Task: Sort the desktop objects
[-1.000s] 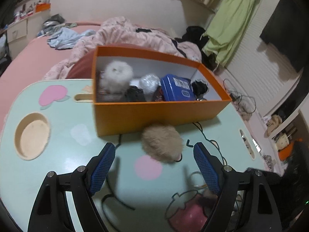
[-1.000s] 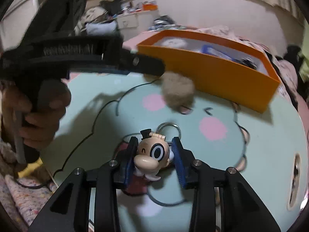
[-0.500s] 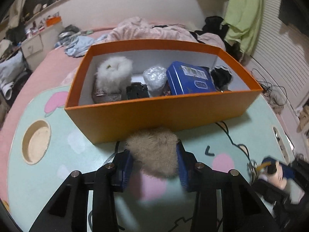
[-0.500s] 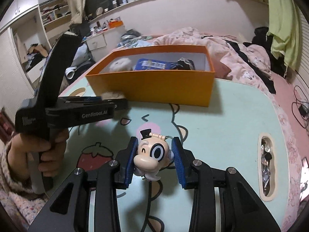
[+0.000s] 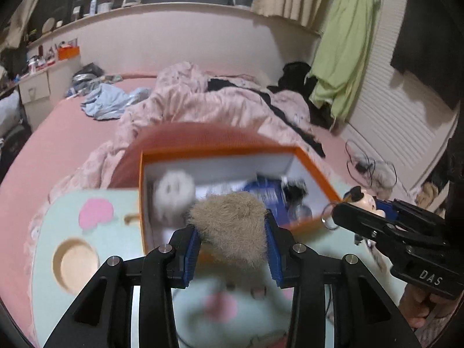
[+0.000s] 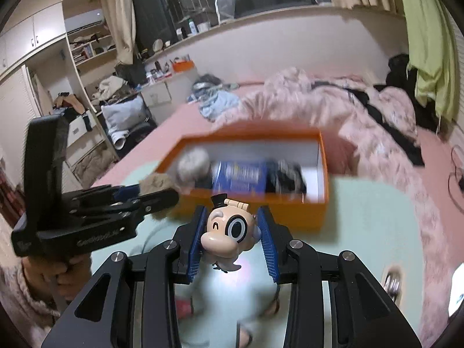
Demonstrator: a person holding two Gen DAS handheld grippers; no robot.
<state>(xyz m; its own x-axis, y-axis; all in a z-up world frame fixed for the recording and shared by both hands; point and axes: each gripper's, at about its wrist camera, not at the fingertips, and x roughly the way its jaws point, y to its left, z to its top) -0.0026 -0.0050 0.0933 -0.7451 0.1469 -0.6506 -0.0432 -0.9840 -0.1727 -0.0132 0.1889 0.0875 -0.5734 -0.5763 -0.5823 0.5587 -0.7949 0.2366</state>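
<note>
Far left, on the mint table (image 5: 116,243): nothing altered around the round recess (image 5: 76,264). Next to the right, the left gripper (image 5: 231,229): clenched on the tan pom-pom (image 5: 229,217), blue pads pressed into the fur from both sides, whereas a second ago stood wide open with the pom-pom lying loose on the table between the pads. Lifted since then as well, so that the pom-pom now hangs clear of the table, level with the near wall of the orange box (image 5: 217,152) and overlapping its left half in the left wrist view. Inside the box, blurred: a white pom-pom (image 5: 174,191) at the left end, a blue tin (image 5: 261,191) towards the middle, something dark further right, too smeared to name. Further right, the right gripper (image 6: 232,232): gripping the cartoon figure keychain (image 6: 229,232) by the head, exactly as a second ago, but raised off the table and brought up to the box's near wall, right of the middle; seen from the left wrist camera, poised at the near right corner with the key ring dangling. Meaning for the sort, as a judgement: both pickups done, both things airborne and just short of the rim, so only carrying over the wall and letting go inside left to do; free floor apparently scarce on the left, more on the right.
</note>
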